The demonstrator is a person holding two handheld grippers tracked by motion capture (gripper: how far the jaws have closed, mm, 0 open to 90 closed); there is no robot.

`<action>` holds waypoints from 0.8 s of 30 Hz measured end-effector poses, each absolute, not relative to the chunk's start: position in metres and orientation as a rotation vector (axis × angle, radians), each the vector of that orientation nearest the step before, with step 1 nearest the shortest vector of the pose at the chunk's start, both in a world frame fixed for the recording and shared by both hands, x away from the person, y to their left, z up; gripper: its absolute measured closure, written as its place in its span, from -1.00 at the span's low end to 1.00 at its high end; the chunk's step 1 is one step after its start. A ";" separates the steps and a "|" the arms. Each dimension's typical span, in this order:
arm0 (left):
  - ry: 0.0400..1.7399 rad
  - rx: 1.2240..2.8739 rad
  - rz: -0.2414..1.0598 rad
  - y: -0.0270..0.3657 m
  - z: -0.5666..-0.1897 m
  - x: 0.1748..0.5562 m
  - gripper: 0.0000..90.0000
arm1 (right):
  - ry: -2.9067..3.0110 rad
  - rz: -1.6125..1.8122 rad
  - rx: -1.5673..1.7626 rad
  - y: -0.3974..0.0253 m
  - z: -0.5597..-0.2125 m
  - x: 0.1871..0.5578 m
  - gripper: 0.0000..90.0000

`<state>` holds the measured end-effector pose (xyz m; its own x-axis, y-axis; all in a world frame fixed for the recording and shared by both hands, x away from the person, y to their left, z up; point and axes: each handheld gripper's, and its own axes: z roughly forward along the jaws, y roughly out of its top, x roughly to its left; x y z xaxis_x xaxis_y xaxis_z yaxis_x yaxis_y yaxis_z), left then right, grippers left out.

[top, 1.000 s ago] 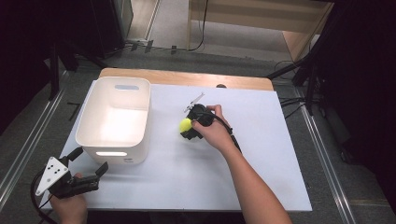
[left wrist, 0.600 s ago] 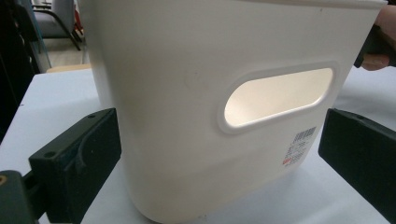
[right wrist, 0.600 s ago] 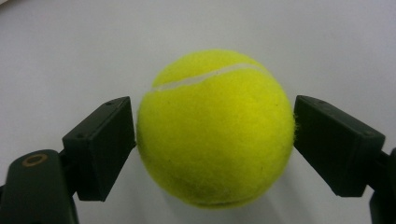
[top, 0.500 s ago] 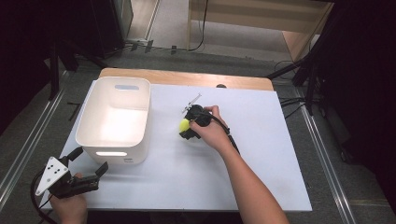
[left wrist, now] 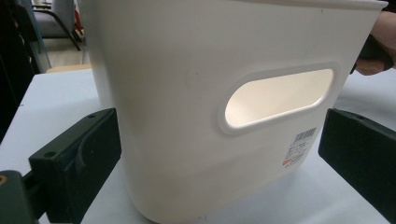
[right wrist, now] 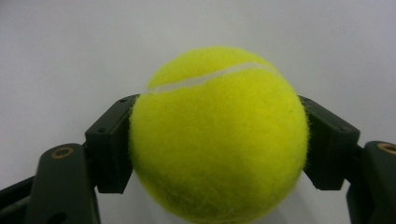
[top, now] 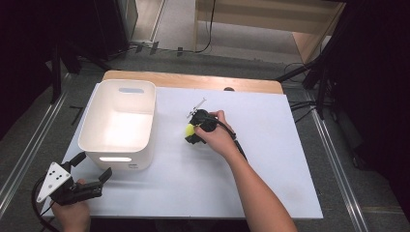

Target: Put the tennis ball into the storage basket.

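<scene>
Nearest the person, the left gripper (top: 92, 170) sat at the table's (top: 270, 193) front edge just before the bin (top: 120, 145), its jaws spread wide and holding nothing; in the left gripper view they stood either side of the bin's near wall (left wrist: 187, 116), clear of it, facing the handle slot (left wrist: 279, 97) and a small barcode label (left wrist: 299, 149). Farther in, to the right of the bin and near it, the right gripper (top: 192, 133) was clamped on the ball (top: 189, 129), a yellow tennis ball low over the white tabletop. In the right gripper view the ball (right wrist: 219, 135) sat squarely between the two pads, each pressing a flank at about mid-height, with its white seam running across the top. That looked a sound grip, and the step in hand seemed to be carrying the ball into the bin. To do it well, the hand should lift straight up first until the ball clears the bin's rim (top: 151, 121), then travel across to above the open middle and let go low inside, so the ball does not bounce out. The grip should stay firm but not crushing, since the felt could slip if the pads ride upward. The left gripper could steady the bin if it shifted. Beyond the ball, a small metal thing (top: 198, 103) lay on the table, too small to identify.
</scene>
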<state>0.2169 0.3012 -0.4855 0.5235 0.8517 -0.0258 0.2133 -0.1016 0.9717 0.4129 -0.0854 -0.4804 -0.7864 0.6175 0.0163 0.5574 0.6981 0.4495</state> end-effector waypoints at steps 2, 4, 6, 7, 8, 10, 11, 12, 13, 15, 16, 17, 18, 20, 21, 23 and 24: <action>0.926 1.616 0.694 0.301 -0.485 0.217 -1.00 | 2.769 0.664 0.943 -0.085 -0.481 0.413 -0.48; 0.926 1.615 0.694 0.301 -0.486 0.217 -1.00 | 2.769 0.659 0.952 -0.085 -0.480 0.413 -0.48; 0.927 1.614 0.694 0.301 -0.485 0.217 -1.00 | 2.777 0.664 0.950 -0.086 -0.480 0.413 -0.48; 0.927 1.613 0.694 0.301 -0.485 0.217 -1.00 | 2.782 0.666 0.949 -0.087 -0.480 0.413 -0.48; 0.928 1.610 0.693 0.302 -0.485 0.217 -1.00 | 2.782 0.670 0.947 -0.087 -0.479 0.414 -0.48; 0.928 1.609 0.691 0.302 -0.485 0.217 -1.00 | 2.779 0.685 0.948 -0.089 -0.478 0.414 -0.48; 0.928 1.609 0.691 0.302 -0.485 0.217 -1.00 | 2.776 0.694 0.944 -0.089 -0.477 0.414 -0.48; 0.928 1.610 0.691 0.302 -0.485 0.217 -1.00 | 2.778 0.699 0.961 -0.090 -0.474 0.413 -0.48; 0.928 1.609 0.692 0.302 -0.485 0.217 -1.00 | 2.773 0.718 0.951 -0.091 -0.474 0.414 -0.48; 0.929 1.609 0.692 0.302 -0.485 0.217 -1.00 | 2.767 0.721 0.963 -0.093 -0.470 0.413 -0.48; 0.928 1.610 0.693 0.302 -0.485 0.217 -1.00 | 2.771 0.729 0.957 -0.094 -0.469 0.413 -0.48; 0.929 1.611 0.693 0.302 -0.485 0.217 -1.00 | 2.774 0.724 0.946 -0.095 -0.467 0.413 -0.48; 0.929 1.610 0.693 0.302 -0.485 0.217 -1.00 | 2.773 0.727 0.956 -0.095 -0.465 0.412 -0.48; 0.929 1.610 0.692 0.302 -0.485 0.217 -1.00 | 2.775 0.732 0.943 -0.096 -0.463 0.411 -0.48; 0.929 1.610 0.691 0.302 -0.485 0.217 -1.00 | 2.779 0.735 0.933 -0.097 -0.460 0.411 -0.48; 0.929 1.610 0.691 0.302 -0.485 0.217 -1.00 | 2.785 0.737 0.947 -0.096 -0.457 0.409 -0.48; 0.929 1.610 0.691 0.302 -0.485 0.217 -1.00 | 2.786 0.739 0.937 -0.095 -0.456 0.409 -0.48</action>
